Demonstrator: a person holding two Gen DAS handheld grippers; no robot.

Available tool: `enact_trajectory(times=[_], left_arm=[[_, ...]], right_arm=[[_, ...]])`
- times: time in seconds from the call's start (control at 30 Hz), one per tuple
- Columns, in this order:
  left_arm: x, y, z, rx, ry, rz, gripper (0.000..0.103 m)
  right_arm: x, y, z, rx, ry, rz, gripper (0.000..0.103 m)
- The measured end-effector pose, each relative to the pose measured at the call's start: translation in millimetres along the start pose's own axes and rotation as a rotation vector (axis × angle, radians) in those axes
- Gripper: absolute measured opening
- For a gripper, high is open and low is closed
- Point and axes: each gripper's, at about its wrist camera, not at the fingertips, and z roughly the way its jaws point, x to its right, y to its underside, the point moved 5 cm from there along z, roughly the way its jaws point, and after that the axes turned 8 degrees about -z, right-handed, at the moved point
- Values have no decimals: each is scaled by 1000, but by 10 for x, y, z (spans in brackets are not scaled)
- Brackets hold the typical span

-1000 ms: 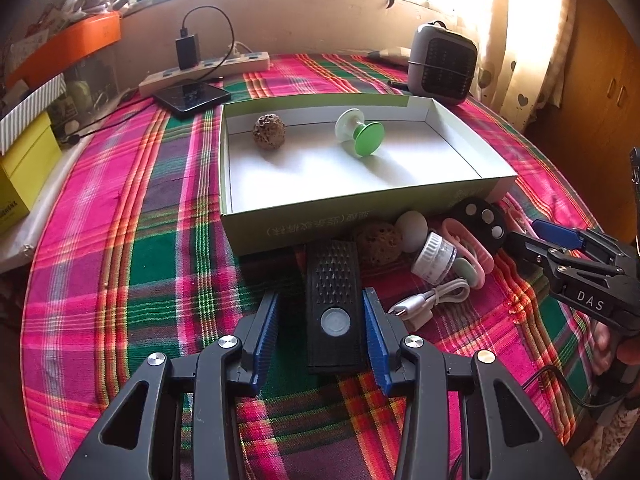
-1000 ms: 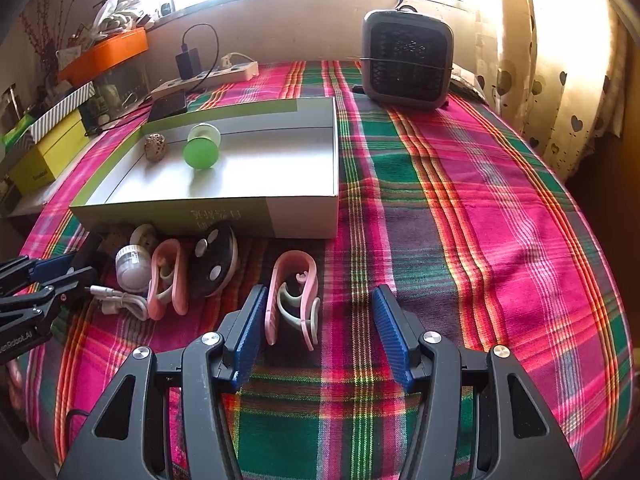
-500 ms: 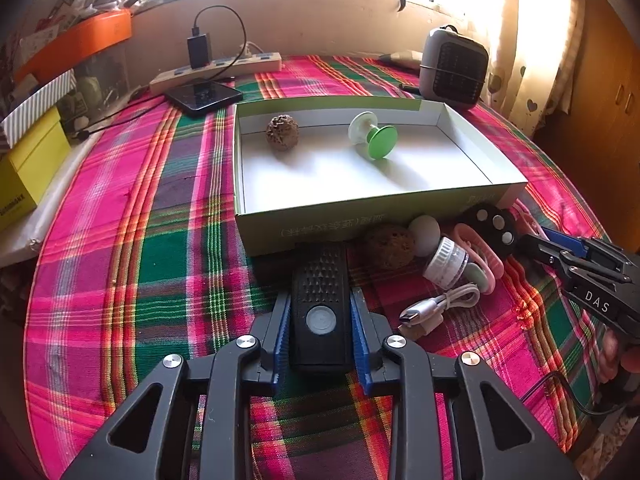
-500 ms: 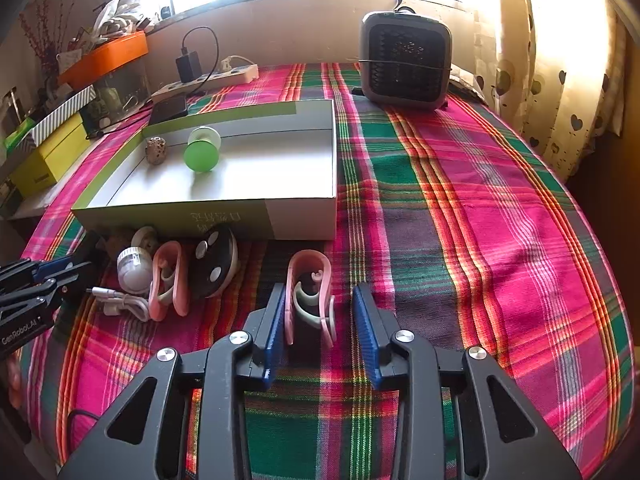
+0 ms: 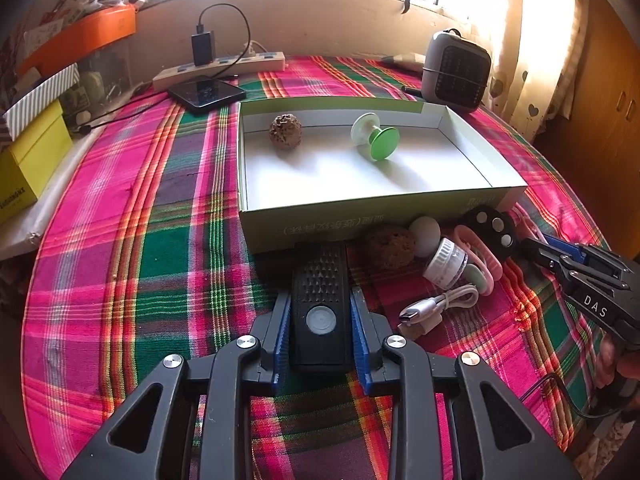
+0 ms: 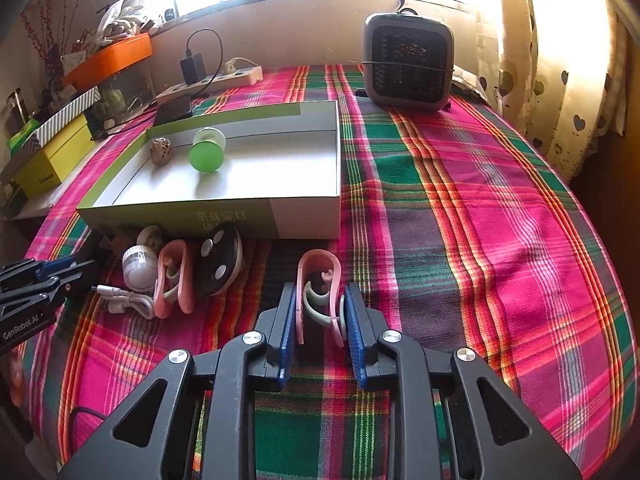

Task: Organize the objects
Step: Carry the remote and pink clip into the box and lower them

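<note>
left wrist view shows the left gripper pinching a black remote, the right gripper clamping a pink clip near the box.

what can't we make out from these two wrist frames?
- Left wrist view: underside of the black remote in the left gripper; the remote itself hides whether it is off the cloth.
- Left wrist view: right gripper, only its side shows; jaws and load unreadable there.
- Right wrist view: brown ball by the box, mostly hidden behind the white jar.
- Box print: too small to read in either view.
</note>
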Motion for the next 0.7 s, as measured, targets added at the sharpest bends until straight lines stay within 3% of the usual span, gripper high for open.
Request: enact_trajectory(times=[0.7], left_arm=[[39,-27,-170,13,42,-19,25]], right_arm=[[-66,-71,-101,22,-36,-15,24]])
